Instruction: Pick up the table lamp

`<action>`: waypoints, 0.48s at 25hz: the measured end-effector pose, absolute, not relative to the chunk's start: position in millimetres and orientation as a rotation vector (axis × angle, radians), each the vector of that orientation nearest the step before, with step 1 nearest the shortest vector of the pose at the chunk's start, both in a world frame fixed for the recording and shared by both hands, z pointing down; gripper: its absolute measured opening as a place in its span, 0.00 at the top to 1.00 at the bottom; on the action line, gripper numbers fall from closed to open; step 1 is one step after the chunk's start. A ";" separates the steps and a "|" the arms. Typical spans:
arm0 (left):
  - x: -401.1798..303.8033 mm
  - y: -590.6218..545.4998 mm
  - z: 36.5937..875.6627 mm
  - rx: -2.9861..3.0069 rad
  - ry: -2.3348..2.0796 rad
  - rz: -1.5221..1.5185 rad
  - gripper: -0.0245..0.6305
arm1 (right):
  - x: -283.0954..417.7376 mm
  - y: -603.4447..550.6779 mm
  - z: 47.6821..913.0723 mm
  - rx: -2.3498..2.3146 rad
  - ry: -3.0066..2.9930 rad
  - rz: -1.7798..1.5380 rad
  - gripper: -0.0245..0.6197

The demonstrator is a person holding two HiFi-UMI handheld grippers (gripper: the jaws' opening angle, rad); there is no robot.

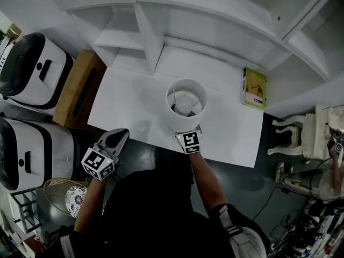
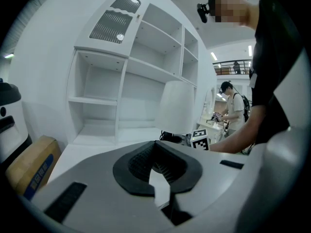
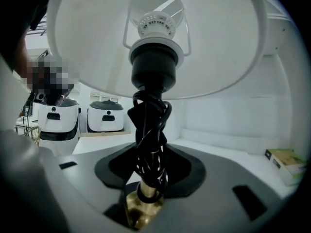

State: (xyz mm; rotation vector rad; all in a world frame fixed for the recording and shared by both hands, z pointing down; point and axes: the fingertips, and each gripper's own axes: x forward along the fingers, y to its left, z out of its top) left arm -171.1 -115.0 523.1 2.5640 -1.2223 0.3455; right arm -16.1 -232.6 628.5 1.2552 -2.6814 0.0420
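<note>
The table lamp (image 1: 185,104) stands upright at the near edge of the white table (image 1: 134,101), about midway along it. From the head view its white shade opens upward with the bulb (image 1: 184,107) inside. The right gripper (image 1: 188,132) reaches in level under the shade from the near side. In the right gripper view its 2 jaws are closed around the lamp's brass stem (image 3: 143,210), which has a black cord (image 3: 150,125) wound round it, and the pads sit against the wrapped stem on both sides.

The left gripper (image 1: 122,134) hangs just off the table's near edge, left of the lamp and apart from it, its jaws together with nothing between them.

A green book (image 1: 254,88) lies at the table's far right. A white shelf unit (image 1: 215,15) rises at the far side. A cardboard box (image 1: 78,87) and 2 white machines (image 1: 29,63) stand to the left of the table.
</note>
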 end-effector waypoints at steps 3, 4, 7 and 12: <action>-172.1 -113.2 523.2 2.565 -1.227 0.344 0.95 | -17.3 -232.1 627.5 1.264 -2.664 0.028 0.74; -172.3 -112.6 523.1 2.565 -1.229 0.344 0.95 | -17.3 -232.2 627.6 1.265 -2.658 0.027 0.75; -173.7 -110.3 523.8 2.563 -1.231 0.347 0.95 | -17.0 -231.6 626.1 1.262 -2.650 0.015 0.77; -176.0 -110.6 524.2 2.560 -1.237 0.339 0.95 | -19.9 -232.4 612.2 1.253 -2.676 -0.002 0.79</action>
